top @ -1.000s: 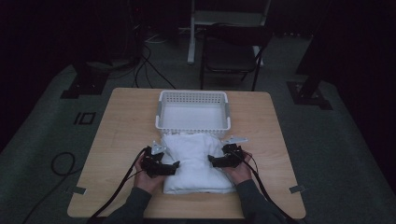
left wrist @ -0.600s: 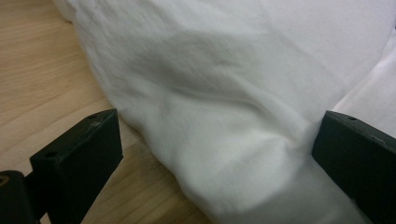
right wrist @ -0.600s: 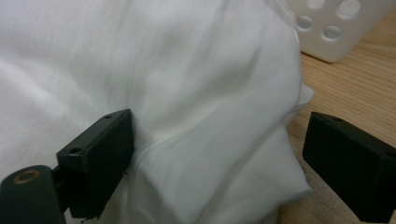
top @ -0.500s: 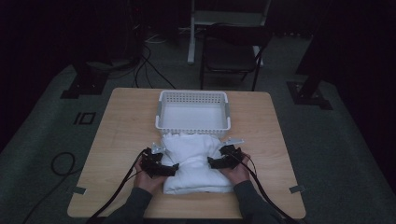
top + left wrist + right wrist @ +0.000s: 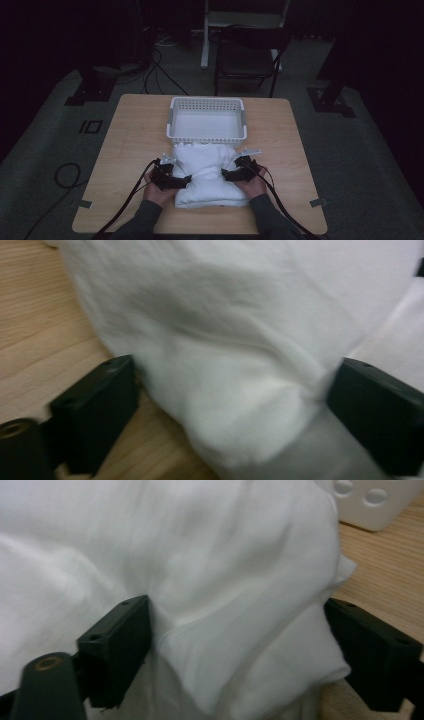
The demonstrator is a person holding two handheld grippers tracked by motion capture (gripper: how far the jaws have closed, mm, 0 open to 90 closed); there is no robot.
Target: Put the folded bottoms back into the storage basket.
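Note:
A folded white cloth point(image 5: 207, 172) lies on the wooden table point(image 5: 130, 140), just in front of a white plastic basket point(image 5: 207, 135). My left gripper point(image 5: 186, 180) comes at the cloth's left edge and my right gripper point(image 5: 225, 175) at its right edge, each held in a hand. In the left gripper view a thick fold of cloth point(image 5: 225, 330) fills the gap between the jaws of the left gripper point(image 5: 235, 375). In the right gripper view bunched cloth point(image 5: 210, 555) sits between the jaws of the right gripper point(image 5: 237, 607), creased at one pad. Both pairs of jaws have just been closing on the cloth.
The basket is empty and sits at the table's far middle; a corner of it point(image 5: 370, 500) shows in the right gripper view. Bare wood lies on both sides of the cloth. A dark chair point(image 5: 247, 55) stands beyond the table. Cables trail off the near edge.

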